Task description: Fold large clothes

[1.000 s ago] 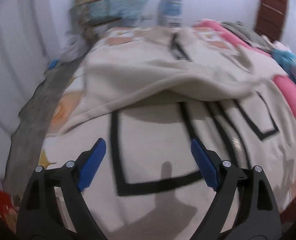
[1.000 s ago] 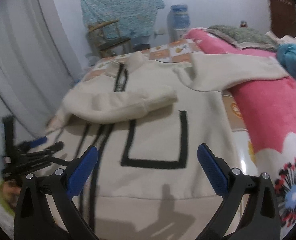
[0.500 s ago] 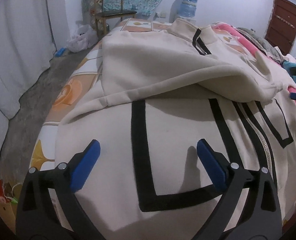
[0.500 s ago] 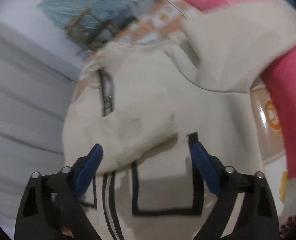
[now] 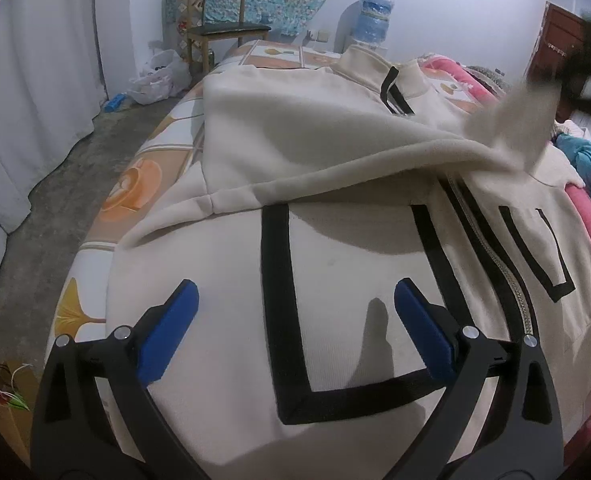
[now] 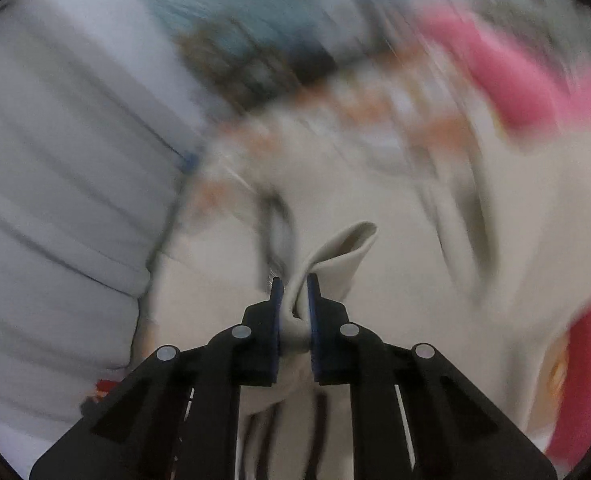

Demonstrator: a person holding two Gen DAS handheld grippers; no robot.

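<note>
From the left wrist view, a white curtain point(image 5: 35, 100) hangs at the far left, with a wooden chair point(image 5: 219, 32) and a water jug point(image 5: 373, 20) against the back wall. The cream zip jacket point(image 5: 335, 264) lies spread on the bed point(image 5: 135, 184), one sleeve point(image 5: 335, 148) folded across its chest above the black-outlined pockets. The left tool point(image 5: 295, 328) hovers over the lower front with its blue pads wide apart and nothing between them. At the right edge of this view a blurred flap of cream fabric rises toward a dark shape. The right wrist view, heavily smeared, shows what that is: the right tool point(image 6: 294, 304) has just been closing, and its pads now pinch a fold of the jacket's cream fabric point(image 6: 335, 256). A pink blanket point(image 6: 515, 76) fills the right side.
</note>
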